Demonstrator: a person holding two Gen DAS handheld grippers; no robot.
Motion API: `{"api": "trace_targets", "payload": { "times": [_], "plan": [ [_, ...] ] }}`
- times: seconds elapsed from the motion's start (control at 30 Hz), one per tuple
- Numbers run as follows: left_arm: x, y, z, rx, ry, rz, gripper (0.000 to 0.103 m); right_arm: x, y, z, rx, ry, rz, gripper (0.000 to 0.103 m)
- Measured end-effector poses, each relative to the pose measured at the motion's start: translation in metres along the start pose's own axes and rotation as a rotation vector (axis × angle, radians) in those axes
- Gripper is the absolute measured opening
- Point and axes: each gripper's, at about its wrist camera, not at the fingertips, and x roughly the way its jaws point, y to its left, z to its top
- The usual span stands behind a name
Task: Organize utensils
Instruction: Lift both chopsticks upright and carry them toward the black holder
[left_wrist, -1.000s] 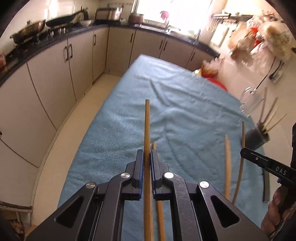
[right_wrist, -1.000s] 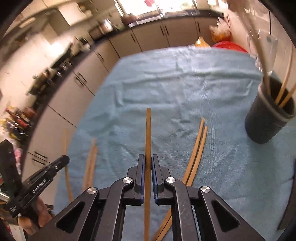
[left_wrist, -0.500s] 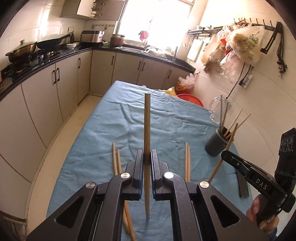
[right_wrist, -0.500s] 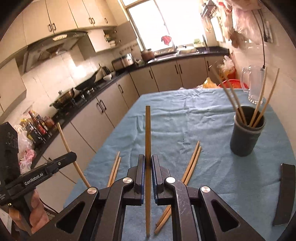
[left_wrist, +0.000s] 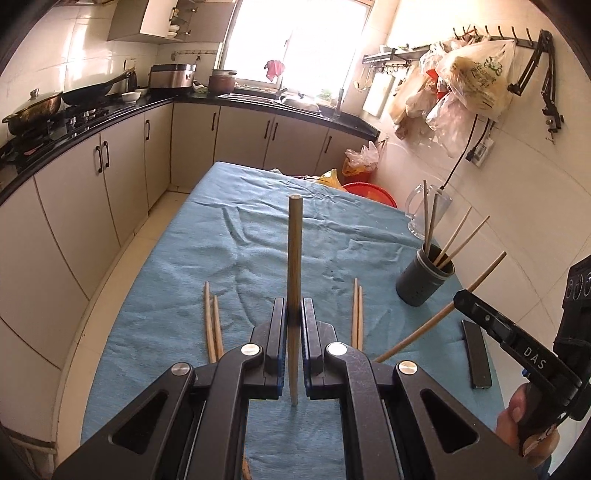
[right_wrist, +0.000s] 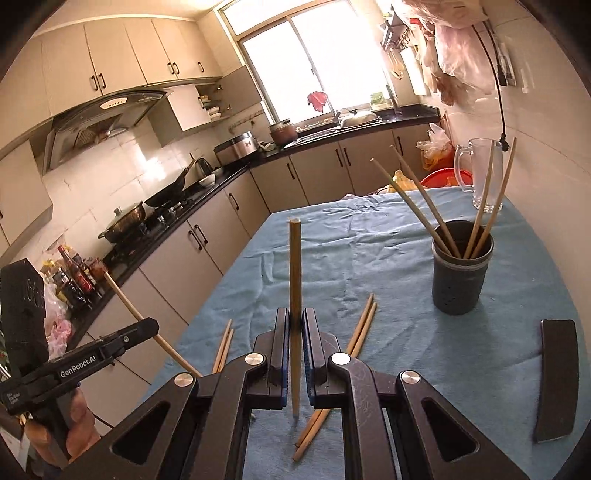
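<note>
My left gripper is shut on a wooden chopstick that stands upright above the blue cloth. My right gripper is shut on another chopstick, also lifted clear of the cloth. A dark grey holder cup with several chopsticks in it stands at the right, beyond both grippers. Two pairs of chopsticks lie on the cloth: one pair at the left, one pair at the right. In the right wrist view, the left gripper shows at the lower left with its chopstick.
A flat black bar lies on the cloth near the right edge. A clear glass jug stands behind the cup by the wall. Cabinets run along the left, with a floor gap between them and the table. Bags hang on the right wall.
Both grippers have risen and tilted up with their chopsticks, lifting them off the cloth. More of the kitchen and the cup now shows.
</note>
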Motion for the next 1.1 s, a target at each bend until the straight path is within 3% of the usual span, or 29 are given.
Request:
{"api": "trace_targets", "payload": {
  "times": [1.1],
  "plan": [
    [0.003,-0.038,0.011,0.076,0.006,-0.022,0.007,-0.037,-0.043,0.006,0.088,-0.062,-0.022,0.008]
  ]
}}
